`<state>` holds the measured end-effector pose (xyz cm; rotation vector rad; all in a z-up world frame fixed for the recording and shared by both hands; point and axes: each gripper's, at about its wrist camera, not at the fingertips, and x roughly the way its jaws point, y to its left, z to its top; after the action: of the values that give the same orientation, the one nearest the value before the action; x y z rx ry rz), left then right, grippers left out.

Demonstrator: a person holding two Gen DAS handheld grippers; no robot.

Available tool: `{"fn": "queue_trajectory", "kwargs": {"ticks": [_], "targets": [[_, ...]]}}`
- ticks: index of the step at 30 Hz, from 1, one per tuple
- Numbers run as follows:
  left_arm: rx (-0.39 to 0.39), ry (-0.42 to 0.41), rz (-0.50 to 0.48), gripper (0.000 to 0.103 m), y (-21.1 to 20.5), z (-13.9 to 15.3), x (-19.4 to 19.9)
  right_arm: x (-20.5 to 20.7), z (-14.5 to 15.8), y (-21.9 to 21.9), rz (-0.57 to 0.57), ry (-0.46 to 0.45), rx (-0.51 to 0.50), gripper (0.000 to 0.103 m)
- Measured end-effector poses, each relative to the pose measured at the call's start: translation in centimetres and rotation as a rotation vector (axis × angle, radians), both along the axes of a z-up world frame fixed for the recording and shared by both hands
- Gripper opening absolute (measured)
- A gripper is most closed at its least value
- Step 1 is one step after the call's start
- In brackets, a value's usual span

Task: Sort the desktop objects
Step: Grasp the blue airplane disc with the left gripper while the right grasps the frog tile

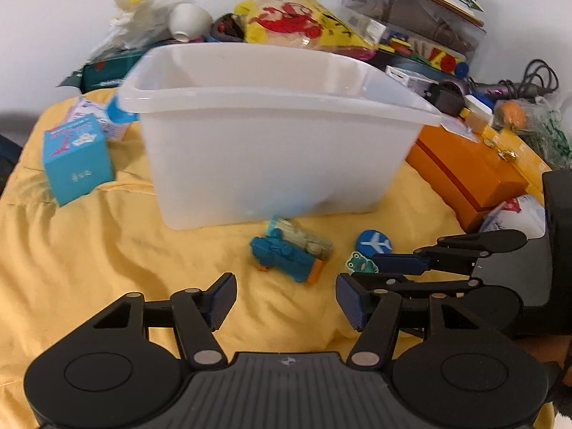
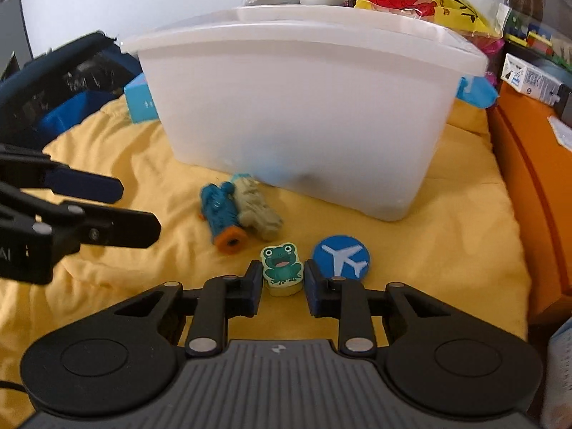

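Observation:
My right gripper [image 2: 282,282] is shut on a small green frog block [image 2: 282,264] that stands on the yellow cloth [image 2: 447,250]; its pads touch both sides of the block. A blue round airplane disc [image 2: 341,257] lies just right of it. Beyond the frog block lie a blue toy [image 2: 223,214] with an orange end and a grey-green toy [image 2: 257,214], side by side. The white plastic bin [image 2: 304,114] stands behind them. My left gripper [image 1: 286,296] is open with nothing between its fingers, over the cloth in front of the blue toy [image 1: 282,259]. The right gripper [image 1: 368,270] shows at its right.
A light blue carton [image 1: 75,164] sits left of the bin [image 1: 271,150]. An orange box [image 1: 468,175] stands to the right. Bags, books, cables and boxes are piled behind the bin. Bare yellow cloth [image 1: 89,268] spreads at the front left.

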<state>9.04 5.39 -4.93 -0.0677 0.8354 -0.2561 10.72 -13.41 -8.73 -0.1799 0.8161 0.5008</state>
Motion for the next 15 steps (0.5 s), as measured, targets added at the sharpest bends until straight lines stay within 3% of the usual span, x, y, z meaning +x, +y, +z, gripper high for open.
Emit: {"fn": "queue_trajectory", "kwargs": {"ticks": [4, 8, 13, 15], "targets": [[0.025, 0.011, -0.131, 0.066, -2.8, 0.5, 1.7, -1.7, 0.9, -1.4, 0.004, -0.013, -0.021, 0.028], [0.135, -0.008, -0.255, 0.066, -7.2, -0.1, 3.5, -3.9, 1.2, -3.1, -0.038, -0.017, -0.052, 0.028], [0.180, 0.007, -0.307, 0.066, -11.3, -1.9, 5.9, -4.9, 0.2, -4.4, -0.086, 0.013, -0.015, 0.028], [0.191, 0.048, -0.316, 0.059, -11.9, -3.4, 7.0, -4.7, 0.1, -4.3, -0.099, 0.012, -0.011, 0.030]]}}
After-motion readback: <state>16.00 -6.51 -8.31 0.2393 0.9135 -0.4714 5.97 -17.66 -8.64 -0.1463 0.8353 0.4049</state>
